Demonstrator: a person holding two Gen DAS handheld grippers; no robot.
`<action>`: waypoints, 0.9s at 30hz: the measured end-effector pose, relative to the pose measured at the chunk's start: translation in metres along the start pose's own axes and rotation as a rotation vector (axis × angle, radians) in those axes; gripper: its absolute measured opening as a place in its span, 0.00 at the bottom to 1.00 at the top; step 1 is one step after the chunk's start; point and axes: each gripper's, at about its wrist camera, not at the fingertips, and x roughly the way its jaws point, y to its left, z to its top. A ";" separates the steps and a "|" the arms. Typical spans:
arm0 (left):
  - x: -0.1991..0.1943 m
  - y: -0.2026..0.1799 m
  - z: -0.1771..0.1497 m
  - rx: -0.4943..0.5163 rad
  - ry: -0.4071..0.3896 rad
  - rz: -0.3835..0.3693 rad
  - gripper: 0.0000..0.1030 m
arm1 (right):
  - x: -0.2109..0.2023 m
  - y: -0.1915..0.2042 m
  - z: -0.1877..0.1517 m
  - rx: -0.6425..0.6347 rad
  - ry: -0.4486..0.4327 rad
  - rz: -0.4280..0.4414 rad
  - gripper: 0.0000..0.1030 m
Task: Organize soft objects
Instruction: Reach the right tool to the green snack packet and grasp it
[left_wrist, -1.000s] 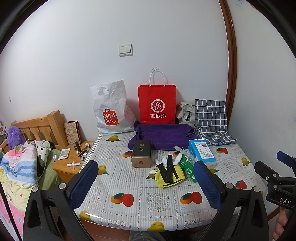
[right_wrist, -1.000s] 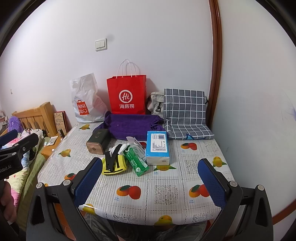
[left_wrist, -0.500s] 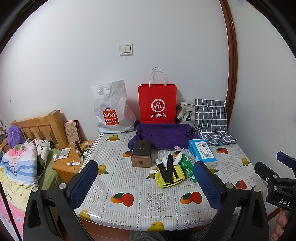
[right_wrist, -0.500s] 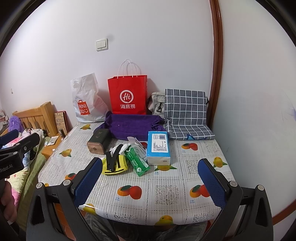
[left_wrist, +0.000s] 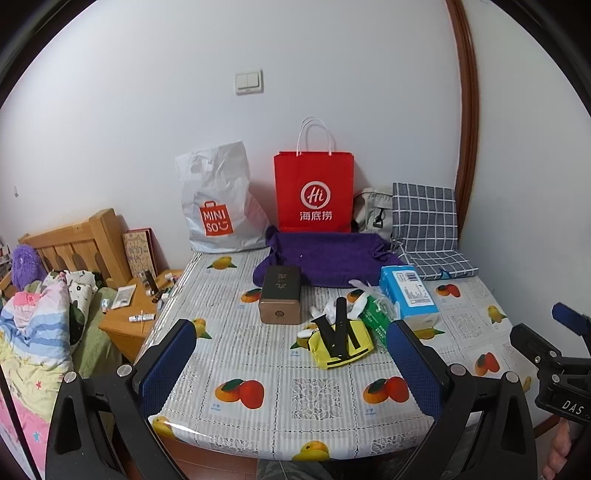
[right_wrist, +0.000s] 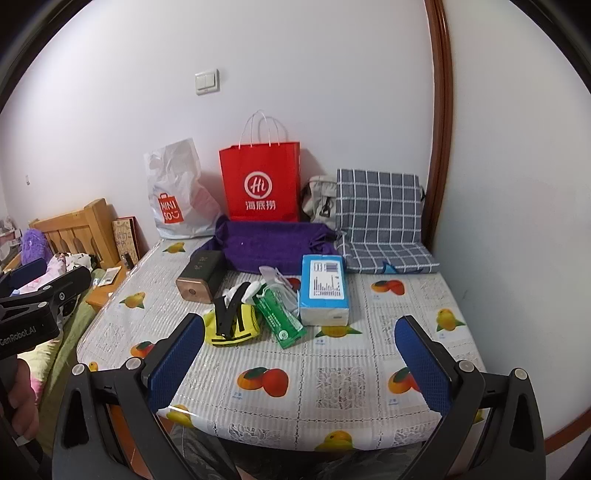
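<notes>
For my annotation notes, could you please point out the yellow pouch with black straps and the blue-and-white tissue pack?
yellow pouch with black straps (left_wrist: 341, 341), left wrist view, on its yellow front.
blue-and-white tissue pack (right_wrist: 324, 286), right wrist view, on its printed top label.

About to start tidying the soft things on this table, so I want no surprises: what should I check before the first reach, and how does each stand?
1. Left hand-held gripper open and empty: ok.
2. Right hand-held gripper open and empty: ok.
3. Yellow pouch within a clear approach from the front: ok.
4. Green tissue pack free to lift: not ok, it lies against the blue tissue pack and white crumpled things.
5. Purple cloth free: not ok, the dark box overlaps its front edge.
6. Where the soft things go: cannot tell.
</notes>
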 end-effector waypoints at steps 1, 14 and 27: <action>0.005 0.003 -0.001 -0.015 0.003 0.002 1.00 | 0.004 -0.001 -0.001 0.002 0.006 0.002 0.98; 0.110 0.029 -0.037 -0.098 0.190 0.000 1.00 | 0.119 0.008 -0.035 -0.066 0.123 0.023 0.79; 0.188 0.040 -0.064 -0.108 0.314 -0.047 1.00 | 0.234 0.037 -0.047 -0.241 0.247 0.033 0.68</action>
